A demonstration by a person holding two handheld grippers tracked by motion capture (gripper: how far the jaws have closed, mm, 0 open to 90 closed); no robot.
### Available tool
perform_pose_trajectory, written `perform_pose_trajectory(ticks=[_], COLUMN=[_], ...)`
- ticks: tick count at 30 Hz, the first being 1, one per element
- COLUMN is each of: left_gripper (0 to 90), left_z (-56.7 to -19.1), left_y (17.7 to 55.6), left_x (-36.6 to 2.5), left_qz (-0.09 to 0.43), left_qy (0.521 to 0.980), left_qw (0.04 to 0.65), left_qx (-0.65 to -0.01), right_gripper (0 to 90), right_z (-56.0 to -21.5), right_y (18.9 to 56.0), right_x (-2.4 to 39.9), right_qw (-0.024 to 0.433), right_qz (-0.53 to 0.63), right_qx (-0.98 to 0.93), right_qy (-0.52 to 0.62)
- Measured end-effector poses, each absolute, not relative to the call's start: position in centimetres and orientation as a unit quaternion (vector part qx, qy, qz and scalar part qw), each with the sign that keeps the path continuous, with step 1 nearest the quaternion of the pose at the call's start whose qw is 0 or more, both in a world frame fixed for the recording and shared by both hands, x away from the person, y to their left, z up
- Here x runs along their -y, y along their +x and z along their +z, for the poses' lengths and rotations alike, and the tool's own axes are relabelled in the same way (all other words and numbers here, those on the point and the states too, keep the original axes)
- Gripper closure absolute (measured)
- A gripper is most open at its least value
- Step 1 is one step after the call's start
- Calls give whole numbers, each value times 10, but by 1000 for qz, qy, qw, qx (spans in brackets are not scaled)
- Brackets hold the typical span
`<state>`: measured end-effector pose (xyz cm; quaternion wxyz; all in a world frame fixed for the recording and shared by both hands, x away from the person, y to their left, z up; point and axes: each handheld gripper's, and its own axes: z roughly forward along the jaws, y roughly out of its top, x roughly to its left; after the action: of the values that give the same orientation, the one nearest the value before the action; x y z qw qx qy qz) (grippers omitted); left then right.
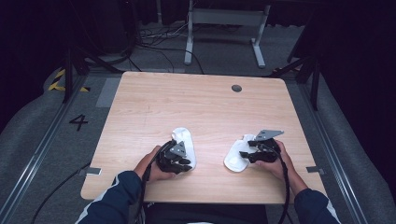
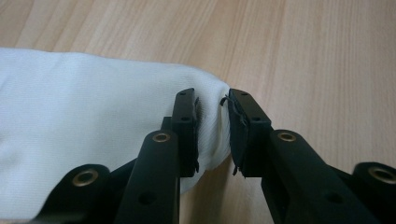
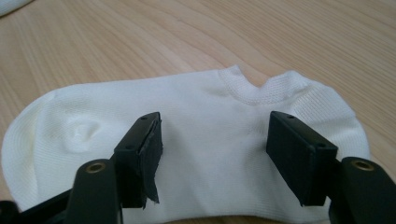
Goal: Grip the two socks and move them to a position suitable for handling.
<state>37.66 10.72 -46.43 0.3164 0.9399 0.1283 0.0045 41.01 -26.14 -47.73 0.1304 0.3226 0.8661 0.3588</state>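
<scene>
Centrally, low in the high view, two white fabric ankle socks lie flat and well apart on a light wooden table. At lower left, the left gripper has its jaws clamped on the left sock, pinching its edge. At lower right, the right gripper holds its jaws spread above the right sock, not gripping.

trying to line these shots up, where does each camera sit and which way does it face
High view: above the person's side, facing forward and down on the table; both forearms, left gripper, right gripper.
Left gripper view: along its jaws, pinching the left sock.
Right gripper view: along its open jaws, over the right sock.
Shared: both socks show in the high view too.
</scene>
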Motion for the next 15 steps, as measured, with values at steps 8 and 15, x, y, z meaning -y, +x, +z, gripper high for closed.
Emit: perform_pose_trajectory(ticks=[8,15], left_gripper=[685,529], left_z=[-461,-451], left_y=[372,367], left_x=[-114,-125], left_qz=[3,20], left_qy=[947,937], left_qw=[297,312], left_qx=[-126,-155], right_gripper=[381,381], right_z=[-477,-476], right_y=[412,409], right_x=[235,207], right_qw=[110,83], right_qz=[366,368], right_qx=[-882,-897], right_qy=[277,229])
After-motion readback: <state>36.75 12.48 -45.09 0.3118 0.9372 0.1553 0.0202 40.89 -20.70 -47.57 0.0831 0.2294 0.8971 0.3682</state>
